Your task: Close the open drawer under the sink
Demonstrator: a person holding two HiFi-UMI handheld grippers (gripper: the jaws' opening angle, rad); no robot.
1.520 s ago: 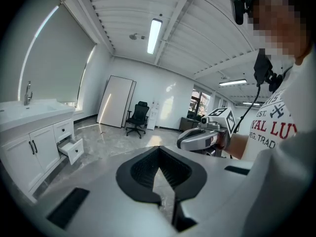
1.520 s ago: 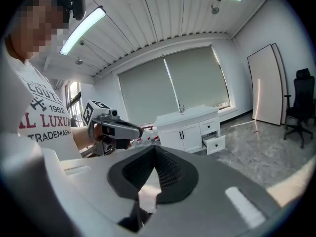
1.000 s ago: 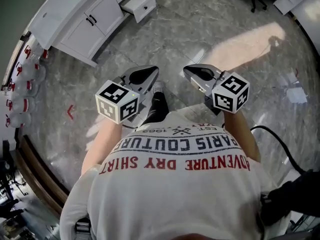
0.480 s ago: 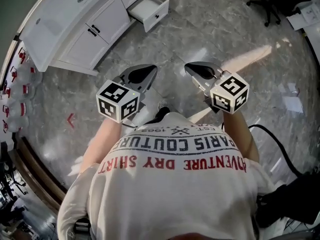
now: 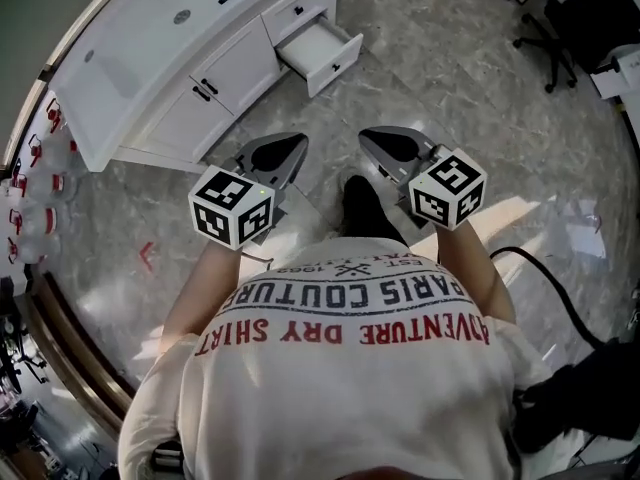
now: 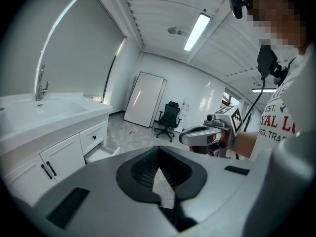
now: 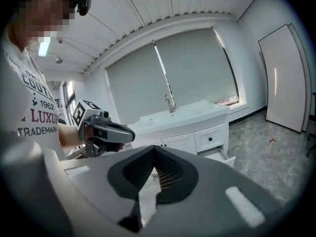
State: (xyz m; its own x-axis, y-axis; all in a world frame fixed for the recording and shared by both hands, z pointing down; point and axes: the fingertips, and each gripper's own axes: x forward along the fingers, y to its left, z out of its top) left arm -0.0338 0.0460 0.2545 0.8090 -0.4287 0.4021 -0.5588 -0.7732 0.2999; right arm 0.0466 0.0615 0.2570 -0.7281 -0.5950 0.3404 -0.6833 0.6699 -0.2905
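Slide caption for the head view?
Person holds left gripper and right gripper, both shut and empty, facing the open drawer under the sink.

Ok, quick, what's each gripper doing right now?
Left gripper: closed, holding nothing.
Right gripper: closed, holding nothing.

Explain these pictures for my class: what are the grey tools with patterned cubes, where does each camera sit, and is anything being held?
A person holds two hand-held tools, the left gripper and the right gripper. Each patterned cube is part of its tool. The top-down picture comes from a camera on the person's head. The other two come from cameras riding on each gripper, looking along its jaws. Both pairs of jaws are together and hold nothing. Ahead stands a white sink cabinet on a marble floor, with one drawer pulled out and not yet pushed in.
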